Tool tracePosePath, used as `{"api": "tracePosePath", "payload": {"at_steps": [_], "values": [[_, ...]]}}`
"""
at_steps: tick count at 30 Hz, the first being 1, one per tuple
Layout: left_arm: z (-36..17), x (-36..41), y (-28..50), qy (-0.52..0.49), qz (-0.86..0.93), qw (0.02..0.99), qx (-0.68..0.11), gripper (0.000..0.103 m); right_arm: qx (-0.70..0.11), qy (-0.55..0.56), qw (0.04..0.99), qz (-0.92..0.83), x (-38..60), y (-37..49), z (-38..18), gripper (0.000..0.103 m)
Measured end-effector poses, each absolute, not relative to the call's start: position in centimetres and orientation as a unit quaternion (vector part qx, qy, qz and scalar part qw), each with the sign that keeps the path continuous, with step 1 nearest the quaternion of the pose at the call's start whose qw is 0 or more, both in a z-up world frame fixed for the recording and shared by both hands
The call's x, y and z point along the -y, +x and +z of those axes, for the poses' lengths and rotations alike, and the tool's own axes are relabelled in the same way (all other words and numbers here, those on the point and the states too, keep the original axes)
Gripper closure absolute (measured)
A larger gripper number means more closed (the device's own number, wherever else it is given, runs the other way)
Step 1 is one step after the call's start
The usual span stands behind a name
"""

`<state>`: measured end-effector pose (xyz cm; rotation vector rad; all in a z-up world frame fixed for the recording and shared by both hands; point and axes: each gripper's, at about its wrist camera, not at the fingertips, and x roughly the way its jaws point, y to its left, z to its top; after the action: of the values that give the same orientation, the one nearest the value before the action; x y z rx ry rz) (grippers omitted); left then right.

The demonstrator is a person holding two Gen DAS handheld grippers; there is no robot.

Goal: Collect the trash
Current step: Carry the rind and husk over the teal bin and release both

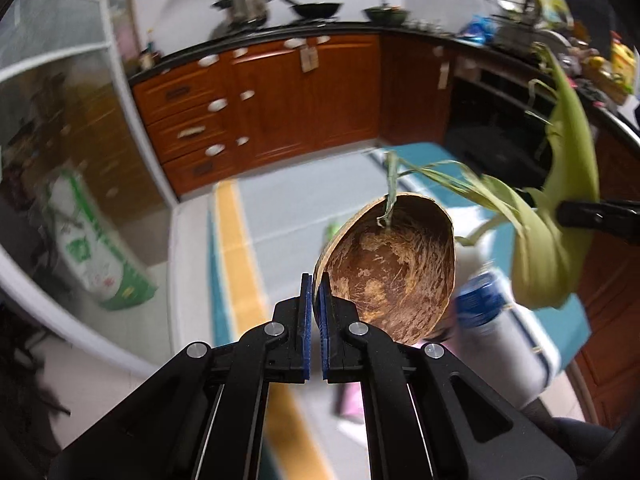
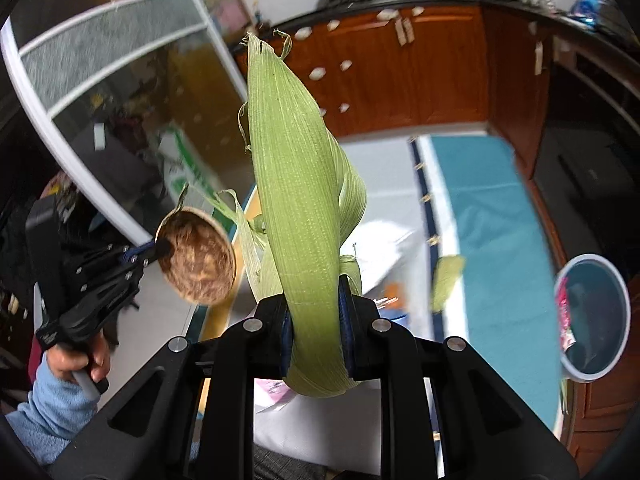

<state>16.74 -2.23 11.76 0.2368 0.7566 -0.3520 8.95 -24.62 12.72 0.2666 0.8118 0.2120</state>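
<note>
In the left wrist view my left gripper (image 1: 315, 280) is shut on the rim of a brown half coconut shell (image 1: 396, 264), held up above the floor. A thin husk strand hangs over the shell's top edge. My right gripper (image 2: 314, 304) is shut on the base of a long green corn husk (image 2: 296, 184) that stands up between its blue pads. From the right wrist view the coconut shell (image 2: 196, 256) hangs at the left in the left gripper (image 2: 162, 249), which a hand in a blue sleeve holds. The corn husk (image 1: 560, 216) and the right gripper (image 1: 568, 212) show at the right of the left view.
A round bin with a white rim (image 2: 588, 378) stands at the right beside a teal mat (image 2: 496, 220). A loose husk piece (image 2: 446, 280) lies on the mat's edge. A blue can (image 1: 478, 304) lies below the shell. A green-and-white sack (image 1: 96, 256) leans by the glass door, and wooden cabinets (image 1: 280, 104) run behind.
</note>
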Motion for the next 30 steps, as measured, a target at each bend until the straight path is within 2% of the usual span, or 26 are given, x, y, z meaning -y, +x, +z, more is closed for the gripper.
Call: {"api": "tracePosePath", "payload": {"at_steps": [5,12,22,30], "values": [[12.6,9.7,16.7,0.137,-0.231,0.893,-0.361,0.099,-0.364,0.163,0.916,0.042,31.7,6.9,13.3,0.085],[10.6,22.4,17.1,0.16,-0.312,0.852,-0.388,0.099,-0.354,0.213,0.909,-0.053,43.2,3.9,11.0,0.085],[2.6,41.8,17.5,0.228,-0.391,0.777,-0.437,0.099,-0.367,0.294,0.87,-0.146,56.2,2.7,3.5,0.085],[-3.9,49.8,17.9,0.278,-0.398,0.741,-0.463,0.099,-0.414,0.324,0.832,-0.178,60.8,4.2,-2.8,0.085]]}}
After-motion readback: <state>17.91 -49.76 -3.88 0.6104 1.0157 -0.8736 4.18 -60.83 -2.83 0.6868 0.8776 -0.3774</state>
